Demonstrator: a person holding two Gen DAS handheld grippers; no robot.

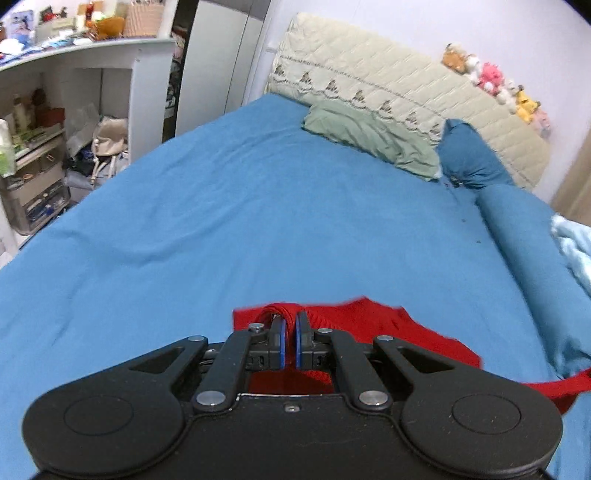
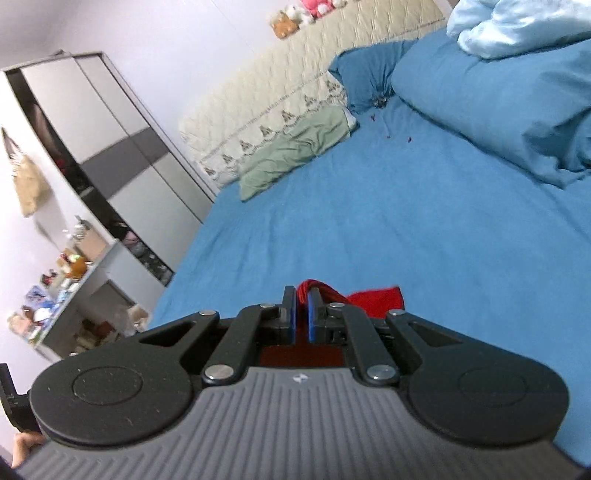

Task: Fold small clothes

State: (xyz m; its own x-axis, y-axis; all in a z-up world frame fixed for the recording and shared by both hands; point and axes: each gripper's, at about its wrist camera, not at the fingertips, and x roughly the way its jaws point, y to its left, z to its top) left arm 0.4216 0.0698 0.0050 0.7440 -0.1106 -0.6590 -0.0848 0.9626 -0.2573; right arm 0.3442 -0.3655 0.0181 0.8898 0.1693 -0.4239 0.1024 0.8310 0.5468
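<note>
A small red garment lies on the blue bed sheet, at the near edge of the left wrist view. My left gripper is shut on a bunched fold of it; red cloth shows between the blue pads and under the jaws. In the right wrist view my right gripper is shut on another bunched part of the red garment, which sticks out to the right of the fingers. Most of the garment is hidden under both grippers.
A green pillow and a blue pillow lie against the cream quilted headboard. A rolled blue duvet with a light blue blanket runs along the right. White shelves and a wardrobe stand left of the bed.
</note>
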